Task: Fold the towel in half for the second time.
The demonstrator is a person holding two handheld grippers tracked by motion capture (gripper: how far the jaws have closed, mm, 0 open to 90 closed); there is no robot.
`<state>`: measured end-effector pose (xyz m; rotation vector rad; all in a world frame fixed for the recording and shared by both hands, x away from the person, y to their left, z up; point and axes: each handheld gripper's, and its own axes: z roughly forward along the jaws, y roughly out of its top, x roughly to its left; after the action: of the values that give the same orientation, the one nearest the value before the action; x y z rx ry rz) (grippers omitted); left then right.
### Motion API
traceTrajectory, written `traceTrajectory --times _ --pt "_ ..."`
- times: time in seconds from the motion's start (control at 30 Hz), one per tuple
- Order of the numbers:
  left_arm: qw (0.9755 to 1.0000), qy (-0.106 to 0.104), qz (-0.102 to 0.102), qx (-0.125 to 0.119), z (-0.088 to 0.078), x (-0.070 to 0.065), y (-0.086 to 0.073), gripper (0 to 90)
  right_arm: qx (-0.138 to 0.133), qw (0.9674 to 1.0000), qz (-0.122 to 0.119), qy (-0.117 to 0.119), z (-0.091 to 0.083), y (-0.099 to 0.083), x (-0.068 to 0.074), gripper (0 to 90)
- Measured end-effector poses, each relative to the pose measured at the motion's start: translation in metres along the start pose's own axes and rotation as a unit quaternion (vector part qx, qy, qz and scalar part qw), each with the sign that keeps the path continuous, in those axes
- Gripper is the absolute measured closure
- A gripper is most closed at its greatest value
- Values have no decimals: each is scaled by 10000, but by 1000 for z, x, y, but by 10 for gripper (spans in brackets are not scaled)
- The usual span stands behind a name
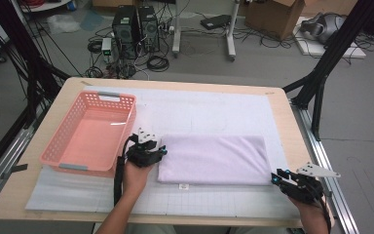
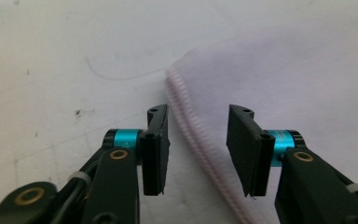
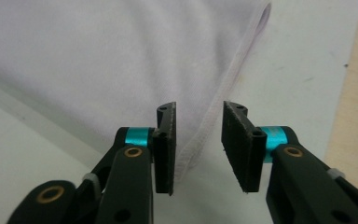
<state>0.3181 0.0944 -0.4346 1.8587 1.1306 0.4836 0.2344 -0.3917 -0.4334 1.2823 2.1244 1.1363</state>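
towel (image 1: 213,159): folded flat, tabletop (image 1: 282,114) centre, 3 o'clock of basket (image 1: 90,131)
left gripper (image 2: 197,149): jaws released, hem between, no pinch
right gripper (image 3: 198,147): same, straddling hem at opposite end
tip: drop both lower, clench together on hem, lift level

We see a lab or test room set up for recording. Behind the pale wooden desk (image 1: 292,146) two black computer towers (image 1: 135,27) stand on the grey floor (image 1: 370,112) amid loose black cables (image 1: 156,62). Black metal frame struts (image 1: 328,58) flank the desk, and a brown cardboard box (image 1: 275,17) sits farther back.
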Motion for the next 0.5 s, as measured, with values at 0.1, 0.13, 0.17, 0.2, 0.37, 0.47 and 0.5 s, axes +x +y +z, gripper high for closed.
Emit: traceTrajectory --times 0.1,0.13,0.17,0.2,0.37,0.47,0.5 --pt "9988 -348 -33 -346 -12 -2 -11 468 -140 9999 84 -38 -5 2 -1 556" --pt "9982 -425 -45 -420 -16 -2 -14 447 -165 9998 98 -53 -6 3 -1 533" --pt "9982 -425 -45 -420 -16 -2 -14 415 -195 9997 116 -87 -7 3 0 513" --pt "9971 -547 -109 -509 -18 -1 -16 394 -226 9996 115 -116 -9 4 0 490" --pt "9936 -759 -281 -789 -30 1 -22 257 -452 9986 221 -189 -14 6 0 417" --pt "9925 -709 -400 -914 -38 -2 -24 209 -441 9985 236 -211 -14 6 -1 396" --pt "9919 -788 -395 -920 -40 -4 -25 208 -428 9985 229 -234 -11 6 -2 378"
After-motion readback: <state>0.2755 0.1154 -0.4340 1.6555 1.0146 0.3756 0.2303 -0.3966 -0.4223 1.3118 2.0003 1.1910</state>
